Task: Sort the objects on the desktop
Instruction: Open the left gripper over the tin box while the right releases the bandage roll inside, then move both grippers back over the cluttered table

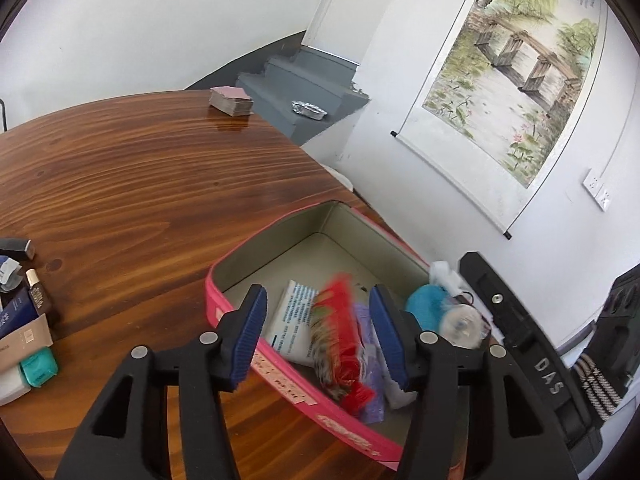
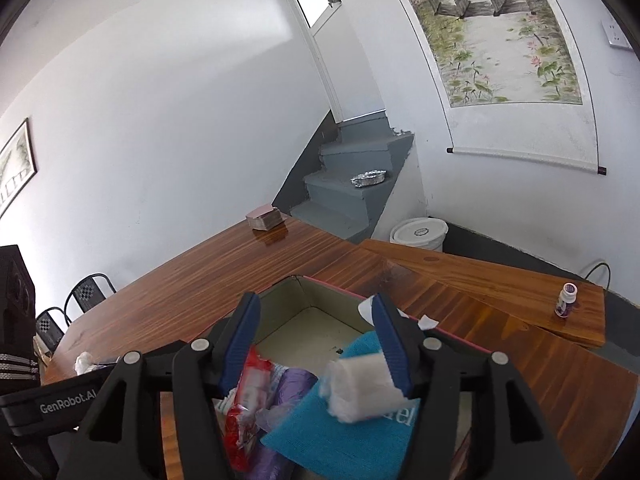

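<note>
- Now left gripper point(image 1: 318, 334) hangs over the tin's point(image 1: 280, 236) near wall, jaws apart; blurred red packet point(image 1: 340, 332) lies between them, unpinched, long axis toward the camera.
- Right gripper point(image 2: 316, 344) jaws apart above white wad point(image 2: 360, 392), inside tin.
- Boxes point(image 1: 24, 320) at table's point(image 1: 140, 184) left edge; left hand nearer.

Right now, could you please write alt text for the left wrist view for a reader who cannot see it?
An open left tool hangs over a pink box on a wooden table, with a blurred red packet between its blue pads, untouched. White, purple and teal items lie in the box; a card stack sits far off.
</note>
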A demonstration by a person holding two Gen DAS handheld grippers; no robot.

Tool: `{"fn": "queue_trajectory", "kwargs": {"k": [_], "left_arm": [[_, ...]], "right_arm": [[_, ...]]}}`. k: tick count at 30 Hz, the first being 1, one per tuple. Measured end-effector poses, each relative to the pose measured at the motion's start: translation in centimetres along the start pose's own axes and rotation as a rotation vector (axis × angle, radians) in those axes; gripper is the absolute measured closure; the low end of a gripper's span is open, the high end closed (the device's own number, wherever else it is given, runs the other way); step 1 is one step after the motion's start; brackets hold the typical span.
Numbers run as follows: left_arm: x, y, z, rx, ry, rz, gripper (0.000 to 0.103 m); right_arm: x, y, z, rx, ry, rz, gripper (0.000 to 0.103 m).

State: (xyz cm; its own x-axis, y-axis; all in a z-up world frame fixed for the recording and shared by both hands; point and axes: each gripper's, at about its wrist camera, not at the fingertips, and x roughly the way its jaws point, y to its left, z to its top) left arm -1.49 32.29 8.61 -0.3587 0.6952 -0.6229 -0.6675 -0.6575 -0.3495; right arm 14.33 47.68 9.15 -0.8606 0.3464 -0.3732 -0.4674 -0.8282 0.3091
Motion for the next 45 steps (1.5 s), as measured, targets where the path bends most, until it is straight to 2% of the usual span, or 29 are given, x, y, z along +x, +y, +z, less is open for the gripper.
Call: {"fn": "queue_trajectory", "kwargs": {"k": [6, 13, 18, 23, 34, 39, 45], "left_arm": [[-0.8, 1.1, 0.0, 0.000, -0.025, 0.070, 0.046], [-3.7, 2.9, -0.4, 0.023, -0.071, 0.162, 0.046], [-5.8, 5.1, -0.4, -0.021, -0.104, 0.202, 0.035], [-8.1, 7.1, -0.4, -0.053, -0.130, 0.245, 0.035], [-13.3, 12.0, -1.1, -0.129, -0.198, 0.339, 0.034], [-14.8, 14.7, -2.0, -0.168, -0.206, 0.369, 0.034], [-16.8, 19.5, -3.6, -0.220, -0.215, 0.477, 0.034]], "right_arm": [[-0.2, 0.0, -0.1, 0.004, -0.013, -0.012, 0.038], [-0.2, -0.1, -0.1, 0.022, 0.002, -0.039, 0.036], [-0.6, 1.2, -0.4, 0.012, 0.008, -0.036, 0.036], [-1.2, 4.3, -1.0, -0.050, 0.007, 0.006, 0.030], [-1.7, 12.7, -2.8, -0.232, 0.018, 0.136, 0.024], [-0.5, 16.1, -3.5, -0.285, 0.068, 0.197, 0.024], [1.1, 20.1, -5.1, -0.377, 0.108, 0.239, 0.023]]}}
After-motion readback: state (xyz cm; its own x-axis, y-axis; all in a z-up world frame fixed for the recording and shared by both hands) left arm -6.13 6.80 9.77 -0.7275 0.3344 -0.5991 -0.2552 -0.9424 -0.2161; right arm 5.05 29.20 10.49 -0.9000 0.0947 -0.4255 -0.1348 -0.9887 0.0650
